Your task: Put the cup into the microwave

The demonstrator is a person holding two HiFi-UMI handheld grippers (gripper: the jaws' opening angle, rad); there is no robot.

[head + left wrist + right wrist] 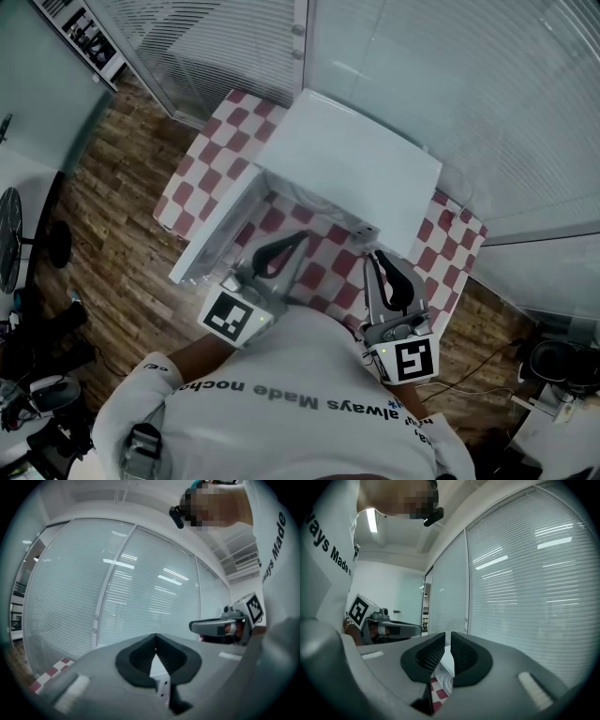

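A white microwave (361,164) stands on a table with a red-and-white checked cloth (211,150). Its door (220,225) hangs open toward the left. No cup shows in any view; the oven's inside is hidden from above. My left gripper (302,236) is held close to my chest, in front of the open oven, with its jaws touching at the tips and nothing between them. My right gripper (375,253) hovers beside it over the cloth, jaws nearly together and empty. The left gripper view shows the right gripper (225,625); the right gripper view shows the left gripper (384,625).
Glass walls with white blinds (450,75) close in the table at the back and right. Wood floor (112,234) lies to the left. A dark fan (9,225) stands at far left, and cables and dark gear (553,366) lie at lower right.
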